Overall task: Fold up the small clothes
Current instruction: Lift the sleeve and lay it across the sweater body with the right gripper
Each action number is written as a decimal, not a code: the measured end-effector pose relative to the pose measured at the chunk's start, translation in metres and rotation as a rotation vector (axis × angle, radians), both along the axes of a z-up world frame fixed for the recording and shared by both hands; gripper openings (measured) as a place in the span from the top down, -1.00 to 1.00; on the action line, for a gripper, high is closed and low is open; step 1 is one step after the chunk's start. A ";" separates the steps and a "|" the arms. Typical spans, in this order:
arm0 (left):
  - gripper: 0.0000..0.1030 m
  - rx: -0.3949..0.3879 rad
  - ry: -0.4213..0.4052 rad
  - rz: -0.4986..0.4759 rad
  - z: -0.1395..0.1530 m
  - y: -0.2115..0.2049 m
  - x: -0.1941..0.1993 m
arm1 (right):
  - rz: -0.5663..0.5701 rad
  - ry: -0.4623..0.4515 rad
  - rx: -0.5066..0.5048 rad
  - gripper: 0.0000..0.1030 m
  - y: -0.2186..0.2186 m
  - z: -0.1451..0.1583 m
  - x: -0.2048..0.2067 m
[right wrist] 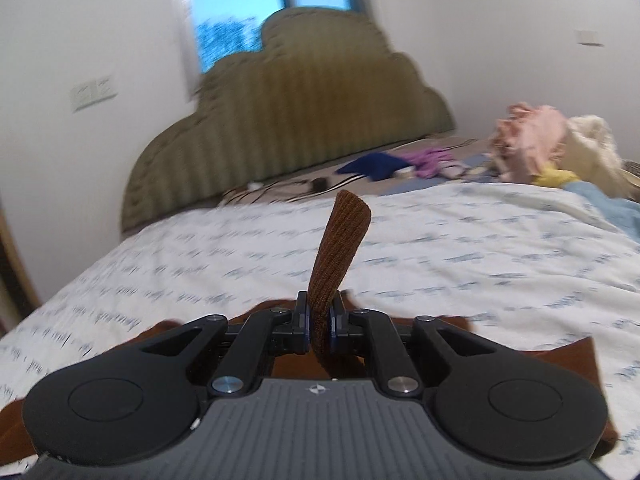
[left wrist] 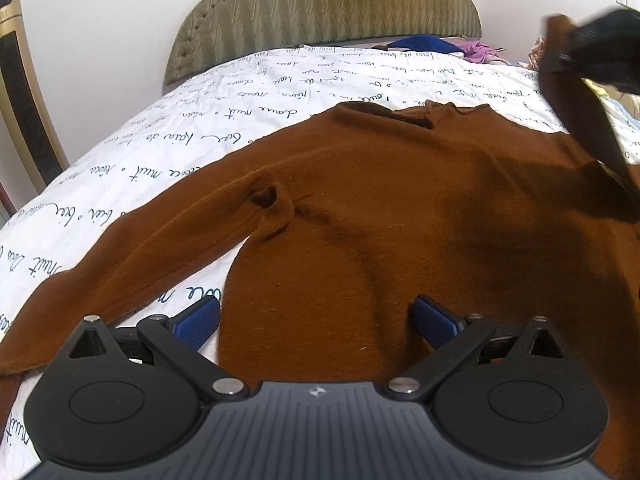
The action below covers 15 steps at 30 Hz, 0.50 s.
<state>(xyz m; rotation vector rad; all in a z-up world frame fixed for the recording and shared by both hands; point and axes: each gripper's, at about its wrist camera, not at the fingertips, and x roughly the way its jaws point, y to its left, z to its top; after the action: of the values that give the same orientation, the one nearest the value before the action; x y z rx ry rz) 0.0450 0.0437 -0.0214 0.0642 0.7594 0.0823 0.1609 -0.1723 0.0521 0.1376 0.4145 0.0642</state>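
A brown knit sweater lies flat on the bed, one sleeve stretched out to the left. My left gripper hovers open over the sweater's lower part, its blue pads spread wide with nothing pinched. In the right wrist view my right gripper is shut on the ribbed cuff of the other sleeve, which sticks up between the pads. The left wrist view shows that right gripper at upper right, blurred, with the lifted sleeve hanging from it above the sweater body.
The white bedsheet with script lettering covers the bed. A padded olive headboard stands at the far end. A pile of blue, purple, pink and cream clothes lies at the far right. A wooden frame stands at the left edge.
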 end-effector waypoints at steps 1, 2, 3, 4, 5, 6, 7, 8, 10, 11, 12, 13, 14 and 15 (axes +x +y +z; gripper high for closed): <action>-1.00 0.008 -0.004 -0.002 -0.001 0.000 0.000 | 0.021 0.008 -0.004 0.72 0.010 -0.001 0.003; -1.00 0.014 -0.006 -0.004 -0.002 -0.001 0.000 | 0.042 0.017 -0.007 0.72 0.018 -0.003 0.007; -1.00 0.018 -0.005 -0.004 -0.003 0.000 0.000 | 0.059 0.024 -0.011 0.72 0.025 -0.004 0.010; -1.00 0.016 -0.005 -0.003 -0.005 0.000 0.000 | 0.075 0.033 -0.019 0.72 0.034 -0.005 0.012; -1.00 0.011 -0.004 -0.002 -0.006 0.001 0.000 | 0.089 0.043 -0.027 0.72 0.041 -0.006 0.015; -1.00 0.004 -0.002 0.000 -0.007 0.002 0.000 | 0.104 0.056 -0.034 0.72 0.049 -0.009 0.018; -1.00 -0.002 -0.001 0.001 -0.008 0.003 0.000 | 0.118 0.068 -0.038 0.72 0.057 -0.011 0.020; -1.00 -0.007 -0.002 0.001 -0.009 0.004 0.000 | 0.131 0.080 -0.042 0.72 0.062 -0.013 0.023; -1.00 -0.014 -0.007 0.003 -0.010 0.005 0.000 | 0.159 0.097 -0.056 0.72 0.075 -0.018 0.026; -1.00 -0.017 -0.007 0.004 -0.010 0.005 0.000 | 0.173 0.103 -0.063 0.72 0.079 -0.020 0.028; -1.00 -0.019 -0.009 0.004 -0.010 0.005 0.000 | 0.186 0.109 -0.072 0.72 0.083 -0.021 0.028; -1.00 -0.019 -0.013 0.004 -0.009 0.006 -0.001 | 0.202 0.114 -0.081 0.72 0.089 -0.023 0.029; -1.00 -0.017 -0.020 0.006 -0.007 0.006 -0.002 | 0.220 0.119 -0.090 0.72 0.092 -0.024 0.030; -1.00 -0.017 -0.032 0.011 -0.005 0.007 -0.004 | 0.236 0.122 -0.101 0.72 0.098 -0.024 0.030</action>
<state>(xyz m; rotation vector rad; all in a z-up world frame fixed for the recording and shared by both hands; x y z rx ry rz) 0.0413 0.0512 -0.0264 0.0423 0.7287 0.0872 0.1906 -0.0746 0.0277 -0.0073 0.5540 0.2683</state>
